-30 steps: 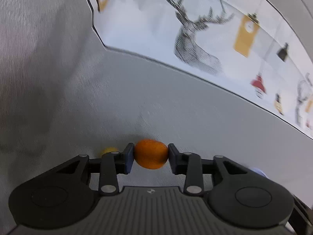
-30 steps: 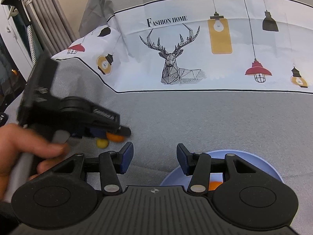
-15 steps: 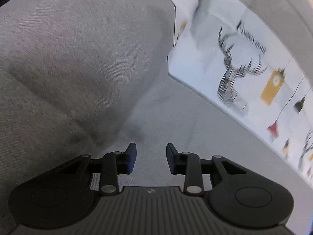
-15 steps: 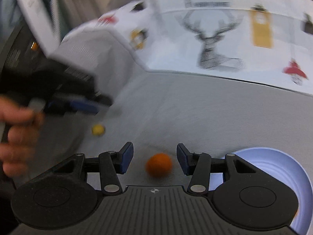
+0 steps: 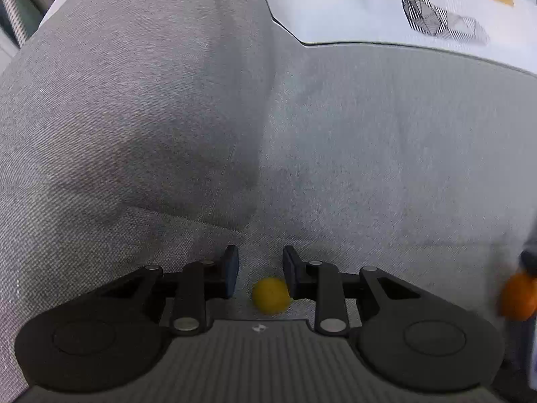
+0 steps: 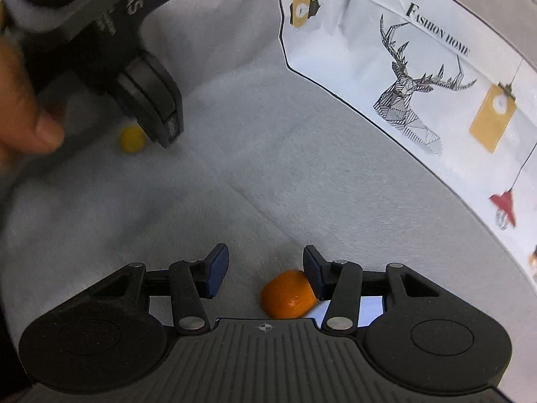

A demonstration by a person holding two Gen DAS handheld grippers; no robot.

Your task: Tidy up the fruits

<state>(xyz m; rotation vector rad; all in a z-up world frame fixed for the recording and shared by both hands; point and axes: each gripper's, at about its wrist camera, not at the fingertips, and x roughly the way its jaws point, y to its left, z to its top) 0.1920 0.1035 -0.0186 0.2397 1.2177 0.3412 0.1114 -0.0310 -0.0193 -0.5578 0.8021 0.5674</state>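
A small yellow fruit [image 5: 271,295] lies on the grey sofa cushion [image 5: 369,168] between the fingers of my open left gripper [image 5: 260,270], close to the right finger. It also shows in the right wrist view [image 6: 132,139], beside the left gripper body [image 6: 147,100]. An orange fruit [image 6: 288,294] lies on the cushion between the fingers of my open right gripper [image 6: 265,270], against the right finger [image 6: 312,273]. The orange also shows at the right edge of the left wrist view [image 5: 517,297]. A sliver of the pale blue plate [image 6: 349,309] shows under the right gripper.
A raised grey cushion [image 5: 117,100] rises to the left. A white cloth printed with a deer and lamps [image 6: 419,100] covers the sofa back. A hand [image 6: 23,107] holds the left gripper.
My left gripper let go of the orange fruit and moved to the yellow fruit. My right gripper swung left from the plate and now has the orange between its open fingers.
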